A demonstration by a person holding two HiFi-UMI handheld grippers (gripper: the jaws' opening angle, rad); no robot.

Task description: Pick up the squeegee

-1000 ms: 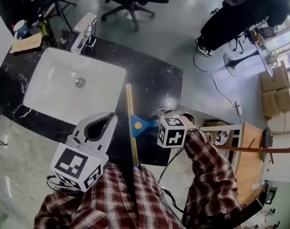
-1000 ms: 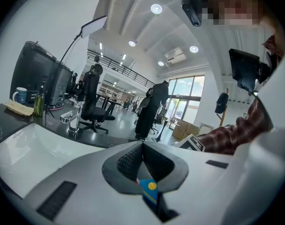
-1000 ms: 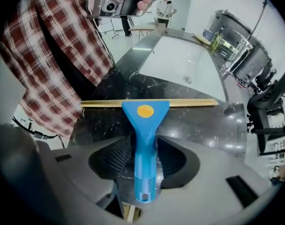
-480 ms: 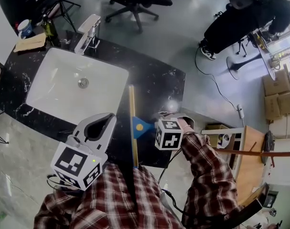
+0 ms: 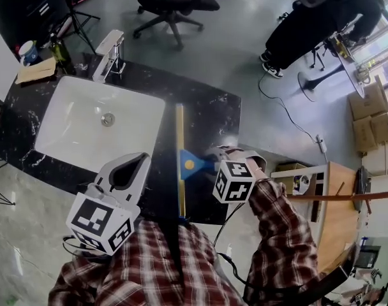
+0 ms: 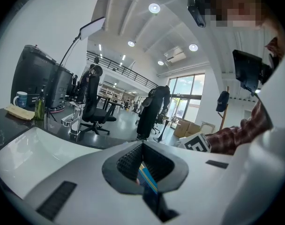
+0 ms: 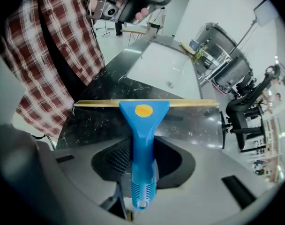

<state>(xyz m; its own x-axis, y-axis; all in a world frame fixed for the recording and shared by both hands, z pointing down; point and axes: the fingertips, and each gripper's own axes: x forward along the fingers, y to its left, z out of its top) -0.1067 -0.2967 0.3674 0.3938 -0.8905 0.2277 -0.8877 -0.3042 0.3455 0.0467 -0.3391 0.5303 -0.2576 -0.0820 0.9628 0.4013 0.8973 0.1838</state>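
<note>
The squeegee [image 5: 189,164] has a blue handle and a long yellow blade, and hangs over the near edge of the black counter [image 5: 210,110]. My right gripper [image 5: 214,163] points steeply down and is shut on the blue handle. In the right gripper view the handle [image 7: 138,135] runs straight between the jaws of the right gripper [image 7: 142,161], with the blade across the top. My left gripper [image 5: 145,158] hovers to the left of the blade, shut with nothing in it. In the left gripper view a bit of the squeegee [image 6: 147,178] shows through the left gripper [image 6: 143,146].
A white sink [image 5: 73,139] is set in the counter on the left, with a chrome faucet [image 5: 108,50] behind it. A cup [image 5: 28,51], a bottle [image 5: 57,46] and a cloth [image 5: 36,71] stand at the far left corner. An office chair [image 5: 175,2] and a person in black [image 5: 315,18] are beyond.
My right gripper has tilted and risen a little with the squeegee between its jaws. The left gripper has stayed where it was.
</note>
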